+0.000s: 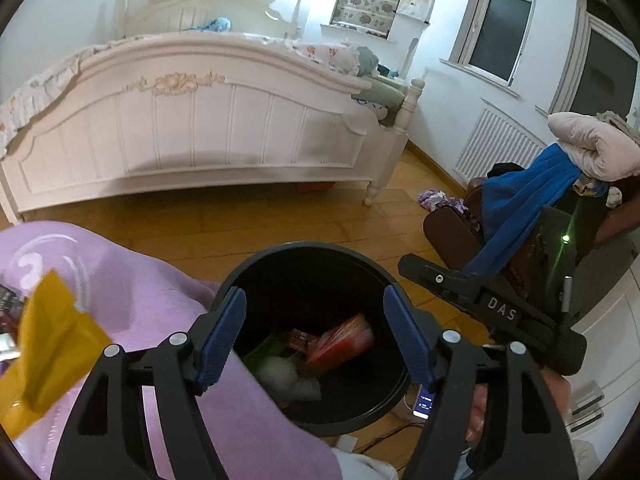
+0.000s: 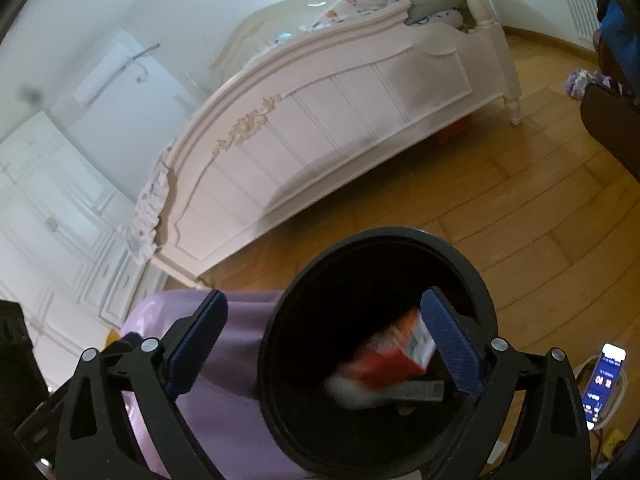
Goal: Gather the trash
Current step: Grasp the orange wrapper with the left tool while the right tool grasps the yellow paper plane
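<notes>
A black round bin (image 1: 304, 247) stands on the wooden floor. Inside lie a red packet (image 1: 344, 340), a white wad (image 1: 276, 372) and green scraps. My left gripper (image 1: 316, 334) hangs open above the bin's mouth with nothing between its blue pads. My right gripper (image 2: 326, 344) is also open wide over the bin (image 2: 380, 235). A blurred red and white packet (image 2: 396, 354) shows inside the bin close to the right finger, but the pads do not press on it. A yellow packet (image 1: 48, 344) lies on the lilac cloth (image 1: 132, 292) at the left.
A white bed footboard (image 1: 192, 120) stands beyond the bin across the wooden floor (image 1: 248, 216). A brown chair (image 1: 452, 236) piled with blue and pink clothes is at the right. A lit phone (image 2: 604, 380) with a cable lies on the floor beside the bin. White wardrobe doors (image 2: 52, 208) are at the left.
</notes>
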Available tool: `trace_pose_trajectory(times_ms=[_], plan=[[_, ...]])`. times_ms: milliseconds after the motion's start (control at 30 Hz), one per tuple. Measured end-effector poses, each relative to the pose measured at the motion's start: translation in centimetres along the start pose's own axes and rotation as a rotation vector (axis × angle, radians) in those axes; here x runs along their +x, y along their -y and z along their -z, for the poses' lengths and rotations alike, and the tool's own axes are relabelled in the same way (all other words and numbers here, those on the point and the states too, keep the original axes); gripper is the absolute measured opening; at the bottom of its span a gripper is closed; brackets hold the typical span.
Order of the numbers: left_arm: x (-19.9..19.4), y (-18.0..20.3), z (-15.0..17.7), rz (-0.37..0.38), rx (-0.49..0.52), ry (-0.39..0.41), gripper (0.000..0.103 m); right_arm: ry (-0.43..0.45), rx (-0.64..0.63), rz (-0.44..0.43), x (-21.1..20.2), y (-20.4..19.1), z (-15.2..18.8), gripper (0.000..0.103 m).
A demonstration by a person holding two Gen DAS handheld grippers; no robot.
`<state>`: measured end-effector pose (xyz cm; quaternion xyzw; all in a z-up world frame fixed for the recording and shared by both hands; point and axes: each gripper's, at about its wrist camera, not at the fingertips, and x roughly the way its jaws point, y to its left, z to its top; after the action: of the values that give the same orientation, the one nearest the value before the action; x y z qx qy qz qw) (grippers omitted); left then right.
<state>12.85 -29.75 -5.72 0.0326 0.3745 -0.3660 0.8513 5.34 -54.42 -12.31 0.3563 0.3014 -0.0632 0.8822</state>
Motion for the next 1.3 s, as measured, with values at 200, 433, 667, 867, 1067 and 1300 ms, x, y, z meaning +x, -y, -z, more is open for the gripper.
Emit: trace_pose_trajectory(times_ms=[200,433,667,867,1067,1300], plan=[[-5.0,-1.3,1.3,-0.033,-0.022,0.054,0.072,-0.007,-0.057,-0.052,-1.6,-3.3,1.0,0.096],[-12.5,-6.2,5.2,-0.180,-0.121,0.105,0.072,-0.051,-0.192,-0.130,-2.7,-9.9,3.2,0.096],[-18.4,-12.8,10.8,-0.346,-0.280,0.100,0.075,-0.119,-0.366,-0.206,-2.5,-17.4,6.8,0.096],[-19.1,-17.0,14.8,-0.396,-0.383,0.037,0.079,-0.167,-0.516,-0.227,-1.3,-22.7,9.1,0.096],[-17.9,-19.2,16.0,-0.342,-0.454,-0.010,0.081,-0.230,-0.562,-0.197,3.5,-26.4,8.5,0.096],[-18.2,-20.5,16.0,-0.318,-0.486,0.006,0.078,-0.380,-0.550,-0.118,10.2,-28.0,9.1,0.096]])
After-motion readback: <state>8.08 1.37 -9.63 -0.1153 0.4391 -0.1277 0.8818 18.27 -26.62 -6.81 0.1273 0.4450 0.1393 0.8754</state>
